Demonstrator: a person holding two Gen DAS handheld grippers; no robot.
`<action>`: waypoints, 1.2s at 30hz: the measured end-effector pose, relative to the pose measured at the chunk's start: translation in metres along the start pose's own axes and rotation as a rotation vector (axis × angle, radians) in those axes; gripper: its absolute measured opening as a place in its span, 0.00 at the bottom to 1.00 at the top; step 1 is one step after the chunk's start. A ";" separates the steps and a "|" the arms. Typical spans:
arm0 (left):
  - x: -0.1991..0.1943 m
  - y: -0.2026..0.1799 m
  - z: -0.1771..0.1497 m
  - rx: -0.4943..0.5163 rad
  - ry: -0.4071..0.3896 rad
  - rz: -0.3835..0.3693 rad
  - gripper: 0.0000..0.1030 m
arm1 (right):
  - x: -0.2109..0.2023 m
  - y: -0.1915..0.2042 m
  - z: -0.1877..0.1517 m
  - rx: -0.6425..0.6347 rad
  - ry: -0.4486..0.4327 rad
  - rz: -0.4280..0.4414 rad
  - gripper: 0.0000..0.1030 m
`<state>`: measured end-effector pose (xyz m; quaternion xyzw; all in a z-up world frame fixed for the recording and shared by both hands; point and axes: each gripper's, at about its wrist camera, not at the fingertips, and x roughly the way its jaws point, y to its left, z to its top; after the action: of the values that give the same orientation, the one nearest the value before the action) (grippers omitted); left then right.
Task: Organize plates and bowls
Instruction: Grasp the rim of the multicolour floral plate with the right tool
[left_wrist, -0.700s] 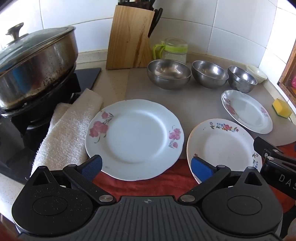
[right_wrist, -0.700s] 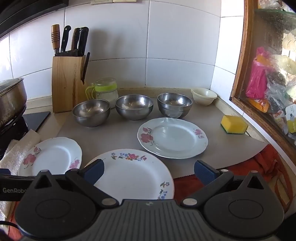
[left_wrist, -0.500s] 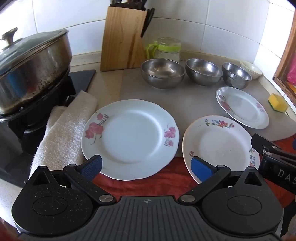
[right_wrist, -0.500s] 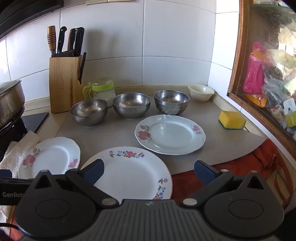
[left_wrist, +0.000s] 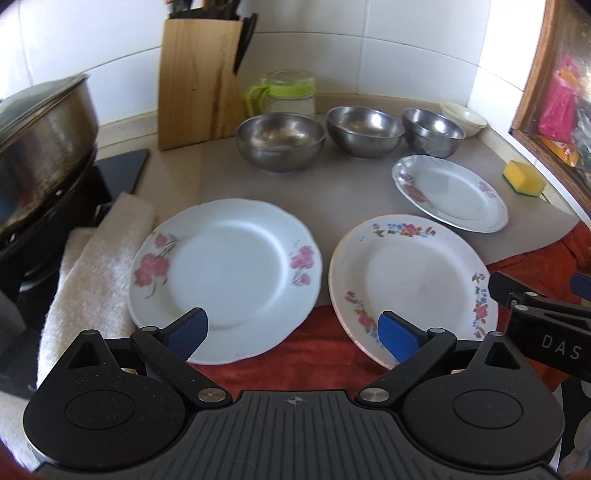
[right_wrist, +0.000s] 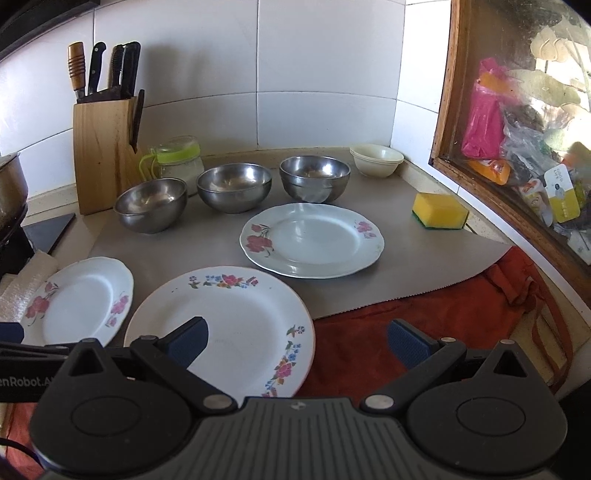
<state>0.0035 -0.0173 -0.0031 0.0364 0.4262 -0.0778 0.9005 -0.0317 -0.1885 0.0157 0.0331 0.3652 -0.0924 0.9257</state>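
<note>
- Counter: grey mat (right_wrist: 406, 266) covers most of the worktop; a red cloth (right_wrist: 424, 325) lies along its near edge.
- Far left: lidded steel pot (left_wrist: 40, 147) on a black stove, with a folded white towel (left_wrist: 99, 258) just beside it.
- Wooden knife block (right_wrist: 101, 155) stands against the tiled wall, handles up; a glass jar with a green lid (right_wrist: 181, 162) just to its right.
- Plate with pink flowers (left_wrist: 225, 277), the largest in my left view, lies flat, partly on the mat, partly on the red cloth, its left rim touching the towel.
- Plate with a multicoloured floral rim (right_wrist: 221, 328) lies flat just right of it, near edge on the red cloth. Rims near; I cannot tell if they touch.
- Third plate, red flowers (right_wrist: 312, 240), sits farther back on the mat, apart from the other two.
- Three steel bowls (right_wrist: 234, 186) in a row behind the plates, upright, close together.
- Stack of small cream bowls (right_wrist: 376, 160) in the corner, right of the row.
- Yellow sponge (right_wrist: 439, 210) near the window frame.
- My left tongs (left_wrist: 291, 328): spread wide, nothing between the pads, hovering over the near rims of the two front plates.
- My right tongs (right_wrist: 297, 339): spread fully, empty, one pad above the floral-rim plate, the other above the red cloth.
</note>
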 end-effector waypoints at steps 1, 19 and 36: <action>0.001 -0.003 0.001 0.009 0.003 -0.006 0.97 | 0.002 -0.001 0.000 0.002 0.007 0.001 1.00; 0.020 -0.039 0.024 0.181 -0.037 -0.128 0.97 | 0.029 -0.036 -0.002 0.084 0.077 0.017 0.98; 0.050 -0.060 0.047 0.407 -0.042 -0.149 0.97 | 0.055 -0.057 -0.001 0.154 0.164 0.171 0.75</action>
<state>0.0603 -0.0878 -0.0117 0.1843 0.3845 -0.2294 0.8750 -0.0042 -0.2528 -0.0217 0.1425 0.4274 -0.0378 0.8920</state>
